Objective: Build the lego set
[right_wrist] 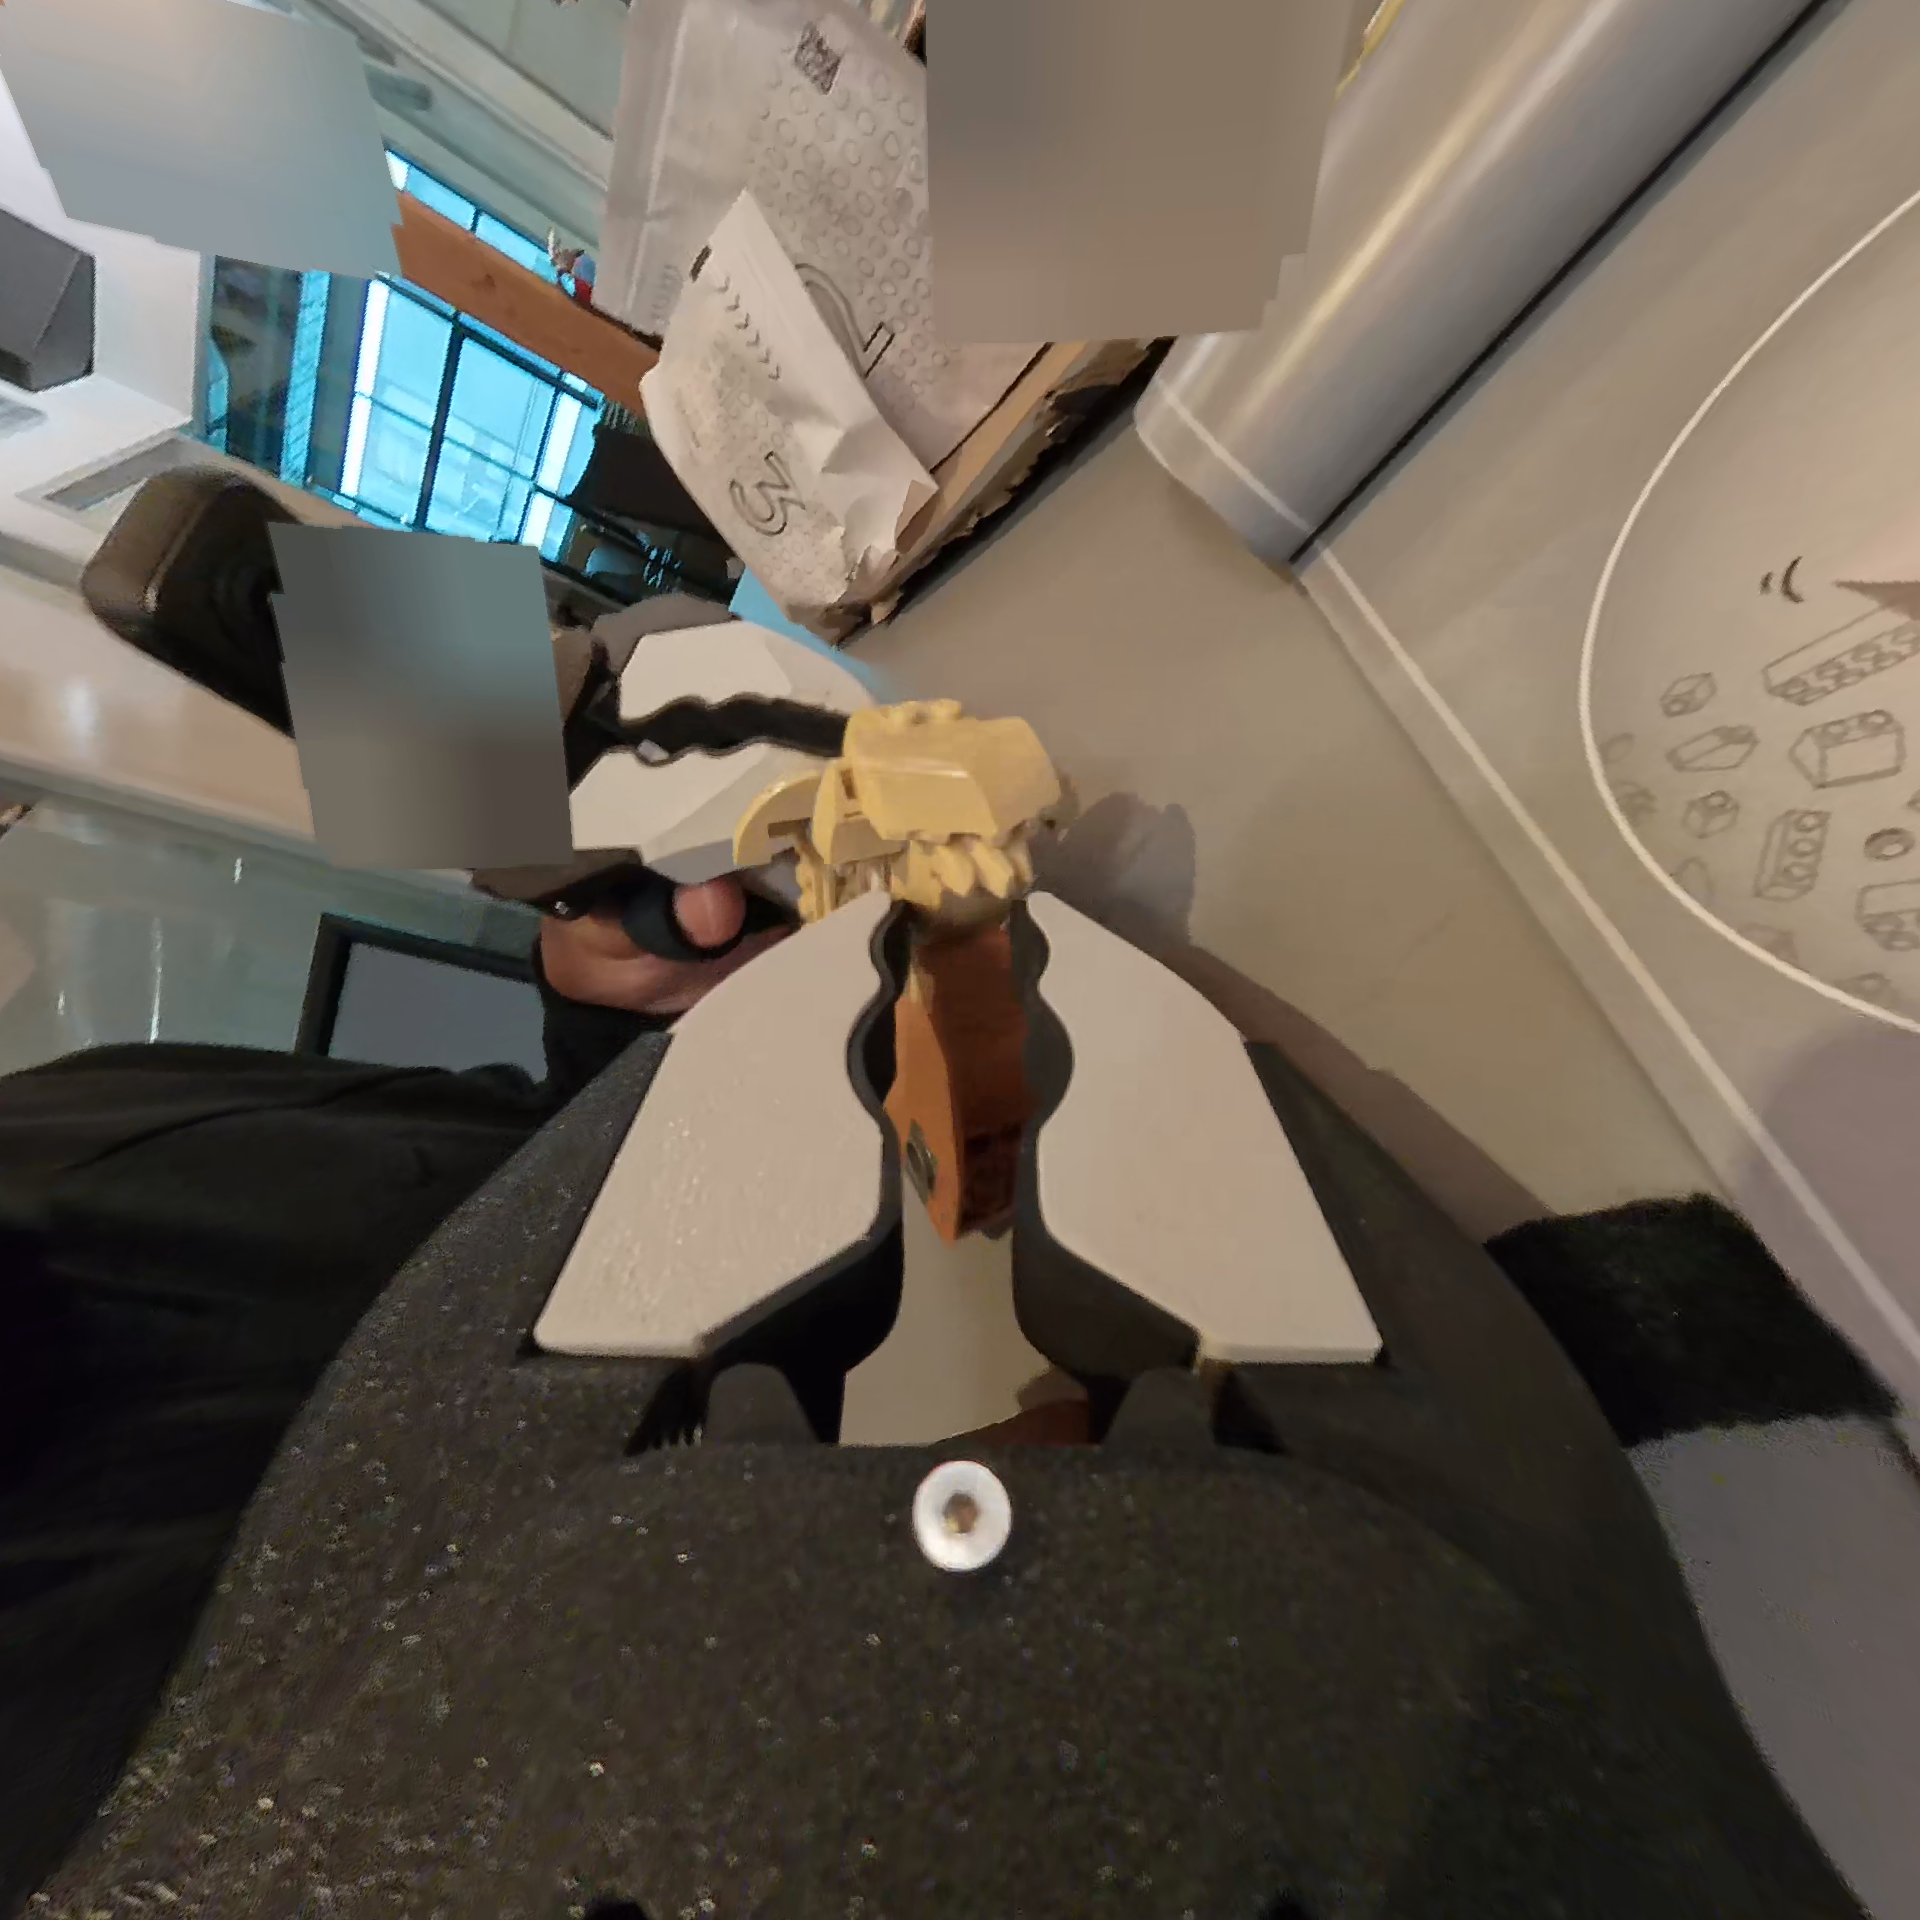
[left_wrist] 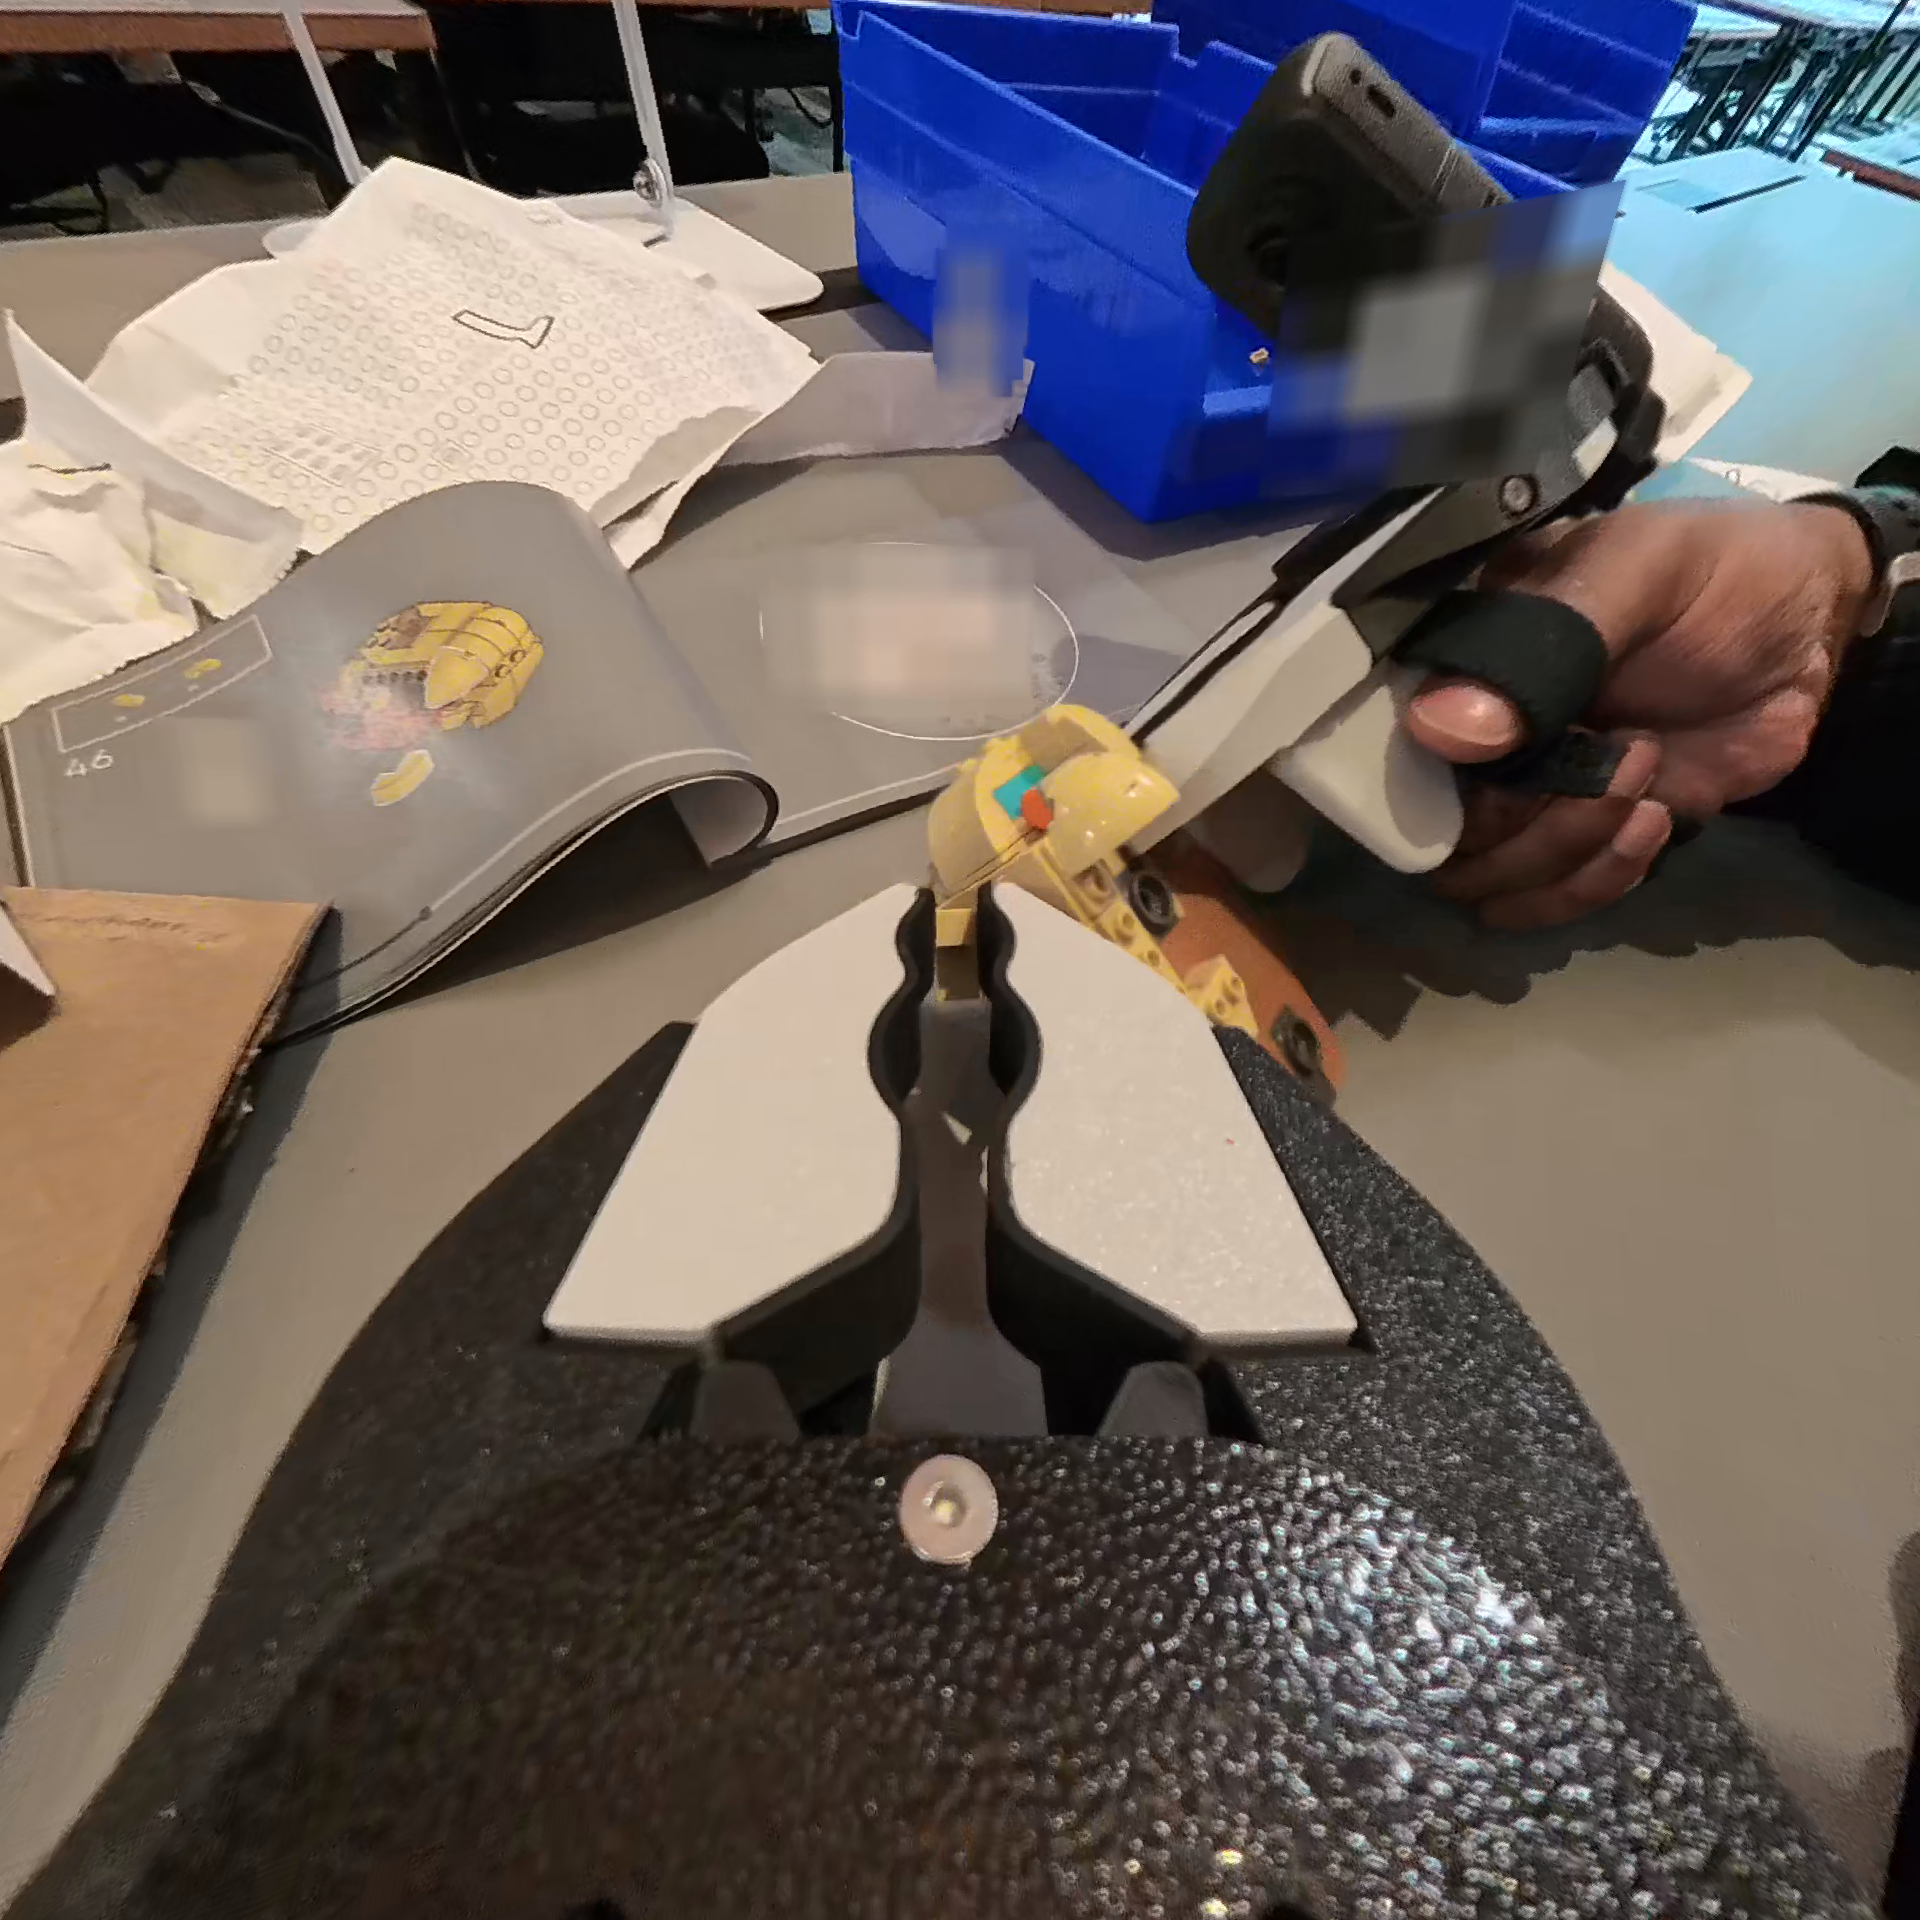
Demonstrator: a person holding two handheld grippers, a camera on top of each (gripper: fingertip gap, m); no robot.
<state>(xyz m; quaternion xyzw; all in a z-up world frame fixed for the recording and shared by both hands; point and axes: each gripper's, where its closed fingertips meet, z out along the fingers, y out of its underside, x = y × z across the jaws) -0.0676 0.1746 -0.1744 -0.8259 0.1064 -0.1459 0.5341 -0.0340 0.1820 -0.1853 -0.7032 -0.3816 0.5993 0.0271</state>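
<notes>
Both grippers meet on one brick model above the grey desk (left_wrist: 1558,1195). Left gripper (left_wrist: 958,940) has its jaws almost closed, and its dark pads (left_wrist: 914,935) press on a small yellow piece (left_wrist: 956,951) that sticks out from the low end of the model. Right gripper (right_wrist: 961,935) stands a little wider; between its fingers lies the brown part (right_wrist: 961,1060) of the same model, with both pads against its sides. In the left wrist view this gripper comes in from the right side, held by a hand (left_wrist: 1662,707) with a black strap over one finger.

Just past the fingertips sits the yellow model (left_wrist: 1049,810), a rounded body of bricks with a small teal and orange spot on top and a brown curved base under it. It is held up off the desk between the two grippers.

Behind it, toward the middle of the desk, an open grey instruction booklet (left_wrist: 416,675) lies with one page curled up. At the left edge a piece of brown cardboard (left_wrist: 125,1091) lies flat. Farther back, torn white paper bags (left_wrist: 416,343) are heaped near the far left corner, and a blue plastic bin (left_wrist: 1039,260) stands at the far edge.
</notes>
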